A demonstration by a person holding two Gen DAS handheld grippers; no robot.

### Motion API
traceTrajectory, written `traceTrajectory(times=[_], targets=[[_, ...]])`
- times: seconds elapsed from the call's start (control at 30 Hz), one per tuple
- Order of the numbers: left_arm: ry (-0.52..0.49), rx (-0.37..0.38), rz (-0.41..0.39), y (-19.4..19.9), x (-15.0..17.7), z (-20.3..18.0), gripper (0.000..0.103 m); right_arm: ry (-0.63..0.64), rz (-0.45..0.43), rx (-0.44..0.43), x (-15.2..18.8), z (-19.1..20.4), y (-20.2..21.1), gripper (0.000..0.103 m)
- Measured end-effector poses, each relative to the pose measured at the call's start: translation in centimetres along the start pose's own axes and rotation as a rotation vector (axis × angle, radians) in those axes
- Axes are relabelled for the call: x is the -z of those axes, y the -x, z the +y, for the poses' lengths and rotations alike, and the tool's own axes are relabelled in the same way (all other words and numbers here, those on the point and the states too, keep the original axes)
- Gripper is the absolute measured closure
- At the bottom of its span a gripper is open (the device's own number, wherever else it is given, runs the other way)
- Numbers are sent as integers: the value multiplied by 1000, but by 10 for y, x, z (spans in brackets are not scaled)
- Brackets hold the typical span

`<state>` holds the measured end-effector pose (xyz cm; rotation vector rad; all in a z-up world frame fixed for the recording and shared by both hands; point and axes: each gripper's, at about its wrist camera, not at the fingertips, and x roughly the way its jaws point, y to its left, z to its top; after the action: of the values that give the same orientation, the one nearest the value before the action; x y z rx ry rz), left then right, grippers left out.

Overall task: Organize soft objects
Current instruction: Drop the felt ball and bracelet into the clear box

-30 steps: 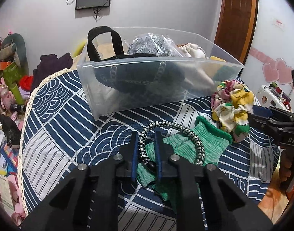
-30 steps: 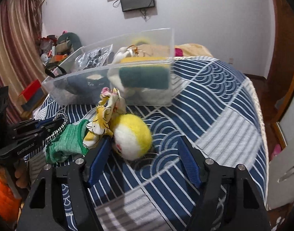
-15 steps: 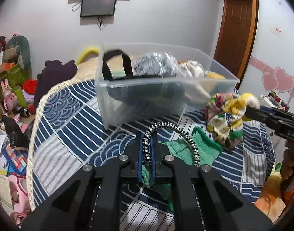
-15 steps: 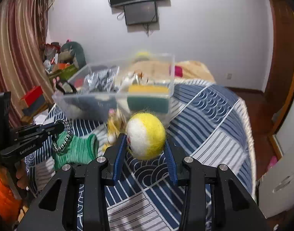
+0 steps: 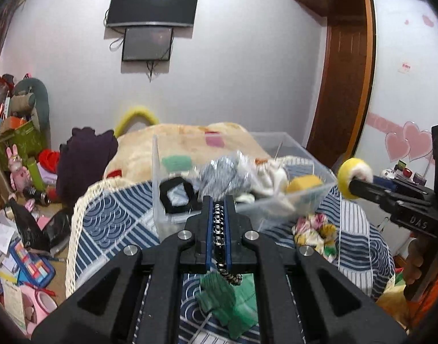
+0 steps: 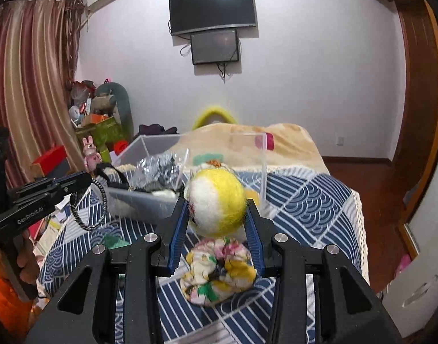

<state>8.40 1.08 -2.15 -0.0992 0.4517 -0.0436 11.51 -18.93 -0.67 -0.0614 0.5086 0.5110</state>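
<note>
My left gripper (image 5: 219, 203) is shut on a black-and-white braided ring (image 5: 219, 229), lifted above the bed; the ring hangs from it in the right wrist view (image 6: 90, 206). My right gripper (image 6: 217, 203) is shut on a fuzzy yellow-and-white ball (image 6: 216, 200), held in the air near the clear plastic bin (image 6: 150, 200). The ball also shows in the left wrist view (image 5: 353, 176). The bin (image 5: 279, 203) holds several soft items. A floral scrunchie (image 6: 219, 272) and a green knit piece (image 5: 227, 301) lie on the blue patterned bedspread (image 6: 310, 200).
A beige blanket (image 5: 176, 140) lies behind the bin. Clutter and toys (image 5: 21, 172) crowd the floor at the left of the bed. A wooden floor (image 6: 385, 177) lies right of the bed. Two screens (image 6: 213, 23) hang on the far wall.
Both grippers have risen from the bedspread. The left one lifted the braided ring off the green knit piece. The right one closed on the yellow ball and lifted it above the scrunchie.
</note>
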Motion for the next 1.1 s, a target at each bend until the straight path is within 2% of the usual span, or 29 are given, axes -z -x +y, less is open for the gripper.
traceTrajectory(times=[0.23,0.4,0.6,0.73,0.9,1.07,1.1], targets=[[-57,-6,-47,3,-19,-10,97,-9,-13,-8,-11,0,-11,67],[-74,19,-77,2,-35,-15,97,-14,-15,-22,-19,4,-19,67],[-75,24,-93,-17,-53,-16,97,15,6,-60,-26,19,-38,67],[-56,-10,-53,-46,-51,-8,97,25,43,-73,-23,25,-55,67],[-17,-41,43,-86,-37,10,97,31,107,-61,-16,25,-75,66],[27,-40,106,-99,-27,28,94,37,126,-42,-10,23,-76,64],[33,-37,107,-99,-26,29,92,42,127,-38,-9,23,-74,60]])
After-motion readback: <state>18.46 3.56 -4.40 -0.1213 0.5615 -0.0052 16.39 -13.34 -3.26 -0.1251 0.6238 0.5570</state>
